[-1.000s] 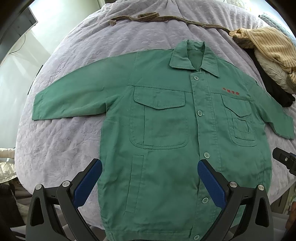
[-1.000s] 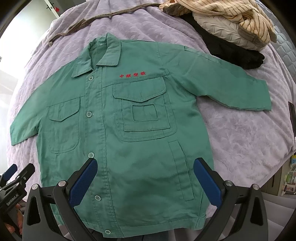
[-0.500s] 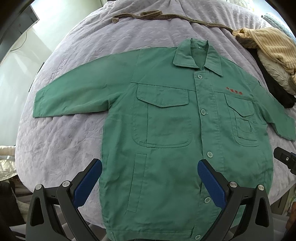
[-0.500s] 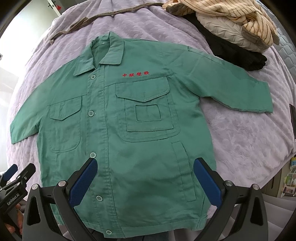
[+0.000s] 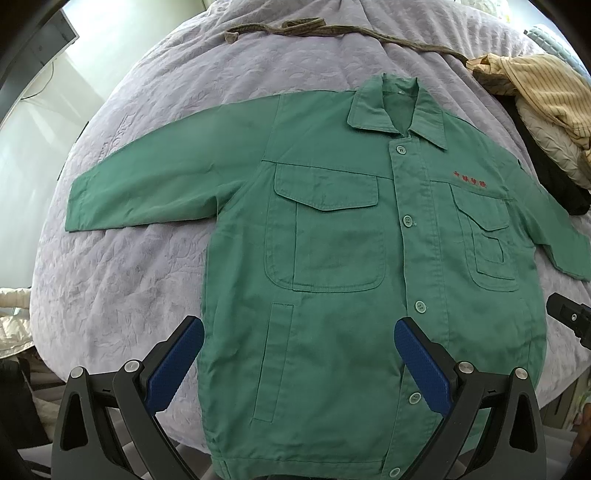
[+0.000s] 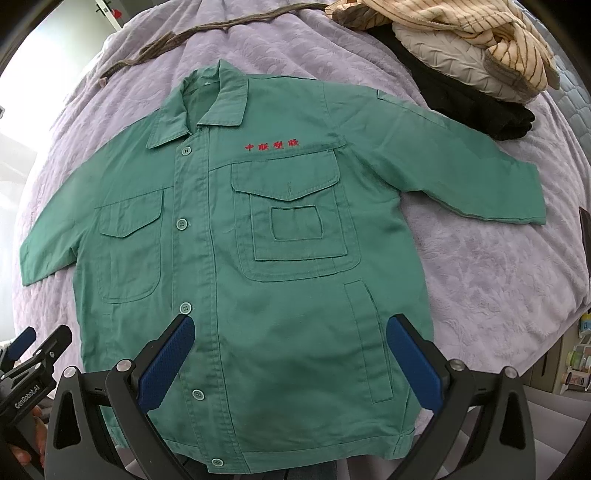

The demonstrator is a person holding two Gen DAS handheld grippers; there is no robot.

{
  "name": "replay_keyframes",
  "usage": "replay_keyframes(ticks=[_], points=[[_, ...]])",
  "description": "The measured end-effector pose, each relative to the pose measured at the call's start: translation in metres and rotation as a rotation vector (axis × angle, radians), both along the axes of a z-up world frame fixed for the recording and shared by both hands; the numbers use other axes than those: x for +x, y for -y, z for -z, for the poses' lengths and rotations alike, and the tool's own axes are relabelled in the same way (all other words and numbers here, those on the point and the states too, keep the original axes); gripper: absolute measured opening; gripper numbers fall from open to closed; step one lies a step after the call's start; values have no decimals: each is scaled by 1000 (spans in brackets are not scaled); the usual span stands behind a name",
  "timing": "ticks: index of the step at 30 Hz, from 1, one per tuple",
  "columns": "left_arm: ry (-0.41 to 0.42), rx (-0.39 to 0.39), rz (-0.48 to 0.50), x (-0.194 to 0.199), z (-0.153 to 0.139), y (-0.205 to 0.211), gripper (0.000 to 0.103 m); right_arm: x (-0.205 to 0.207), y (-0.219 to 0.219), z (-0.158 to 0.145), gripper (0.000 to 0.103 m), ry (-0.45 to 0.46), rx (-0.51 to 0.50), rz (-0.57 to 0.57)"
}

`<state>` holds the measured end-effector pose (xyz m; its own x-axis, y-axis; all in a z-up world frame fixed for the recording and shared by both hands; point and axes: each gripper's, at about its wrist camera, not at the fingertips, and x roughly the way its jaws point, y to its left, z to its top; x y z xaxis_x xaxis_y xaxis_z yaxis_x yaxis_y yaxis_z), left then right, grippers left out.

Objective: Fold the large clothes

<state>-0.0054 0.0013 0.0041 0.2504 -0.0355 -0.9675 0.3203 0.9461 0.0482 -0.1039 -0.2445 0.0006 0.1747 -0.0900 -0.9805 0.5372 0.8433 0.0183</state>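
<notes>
A: Item one, green jacket (image 5: 332, 258). Location?

B: Flat on the bed (image 5: 129, 277), front up, buttoned. Collar (image 5: 399, 107) at the far end, hem nearest both grippers; long axis runs straight away from them. Sleeves spread out to either side.

A: Left gripper (image 5: 299, 362)?

B: Jaws wide, holding nothing, above the hem on the jacket's left half. The left sleeve (image 5: 159, 184) lies ahead and to its left, so that sleeve is likely its job.

A: Right gripper (image 6: 291, 358)?

B: Also wide and holding nothing, over the hem between the button placket and the slit pocket. The right sleeve (image 6: 461, 173) lies ahead and to its right, nearer this one.

A: Other stock?

B: Pile of clothes (image 6: 461, 48) beyond that sleeve; a brown cord (image 5: 332, 31) past the collar.
</notes>
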Motion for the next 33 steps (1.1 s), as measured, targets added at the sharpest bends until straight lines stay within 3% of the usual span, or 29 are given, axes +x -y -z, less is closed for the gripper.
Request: replay_keyframes(ticks=[33], points=[[-8, 6, -4, 0, 3, -1, 103, 3, -4, 5, 103, -8, 7, -8]])
